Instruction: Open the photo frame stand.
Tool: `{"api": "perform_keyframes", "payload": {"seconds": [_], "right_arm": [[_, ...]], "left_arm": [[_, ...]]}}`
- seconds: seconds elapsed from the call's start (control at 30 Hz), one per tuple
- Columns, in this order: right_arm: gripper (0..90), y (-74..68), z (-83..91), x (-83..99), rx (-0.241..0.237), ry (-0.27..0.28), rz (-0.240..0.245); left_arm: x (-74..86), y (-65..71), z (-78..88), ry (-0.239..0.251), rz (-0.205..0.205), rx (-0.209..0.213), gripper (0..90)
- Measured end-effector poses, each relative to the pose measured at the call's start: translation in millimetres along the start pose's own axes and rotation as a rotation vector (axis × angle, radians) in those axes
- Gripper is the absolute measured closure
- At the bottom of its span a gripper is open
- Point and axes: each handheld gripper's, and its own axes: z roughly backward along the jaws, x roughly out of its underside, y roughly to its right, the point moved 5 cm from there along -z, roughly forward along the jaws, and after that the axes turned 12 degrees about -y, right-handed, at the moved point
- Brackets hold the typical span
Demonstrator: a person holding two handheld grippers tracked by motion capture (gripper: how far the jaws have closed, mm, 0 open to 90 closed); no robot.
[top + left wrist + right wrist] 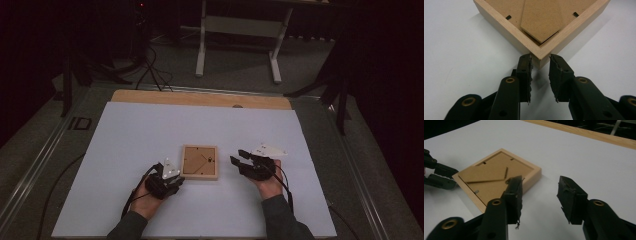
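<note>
Below, on a white sheet [150,130] covering the tabletop [200,98], a small wooden picture frame [200,162] lies face down, its brown backing board and fold-out stand facing up. A person's two forearms come in from the near edge, each hand holding a black gripper.

By the frame's near left corner sits the left gripper [540,65]. Its jaws stand partly open on either side of that corner, the tips just at the wood; whether they press on it I cannot tell. Placed this way, it seems meant to brace the frame so that it does not slide or turn.

Just off the frame's right edge, the right gripper [540,185] is raised a little above the sheet and aimed at the frame. Its jaws are apart with nothing between them. It looks free to reach for the backing board, the stand or the small clips [484,163] that hold the board in.

Around the frame, the sheet lies bare on every side, so both hands have open room to swing or pull back. The frame's raised rim stands proud of the recessed backing, which may call for coming in from above. Beyond the sheet's far edge a strip of bare wood shows, then floor and a desk's legs [202,40].
</note>
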Motion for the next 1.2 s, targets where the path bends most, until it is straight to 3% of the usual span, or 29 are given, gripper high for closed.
{"api": "perform_keyframes", "payload": {"seconds": [0.17, 0.4, 0.57, 0.8, 1.2], "right_arm": [[68.7, -12.7, -6.0, -1.9, -0.053, 0.001, -0.005], [85.5, -32.1, -12.3, -2.1, -0.122, -0.01, 0.025], [88.4, -43.7, -20.3, 2.8, -0.144, -0.051, 0.062], [89.3, -53.9, -31.8, 12.6, -0.124, -0.115, 0.132], [89.8, -52.4, -34.5, 17.8, -0.112, -0.125, 0.148]], "left_arm": [[0.0, 0.3, -0.1, 0.002, 0.002, -0.002, 70.6], [-0.1, 0.7, -0.4, 0.004, 0.005, -0.007, 70.4], [0.0, 0.9, -0.4, 0.005, 0.007, -0.008, 70.4], [0.2, 1.0, 0.5, 0.007, 0.007, -0.005, 71.2], [-0.5, 3.5, 0.6, 0.015, -0.002, 0.001, 66.9]]}}
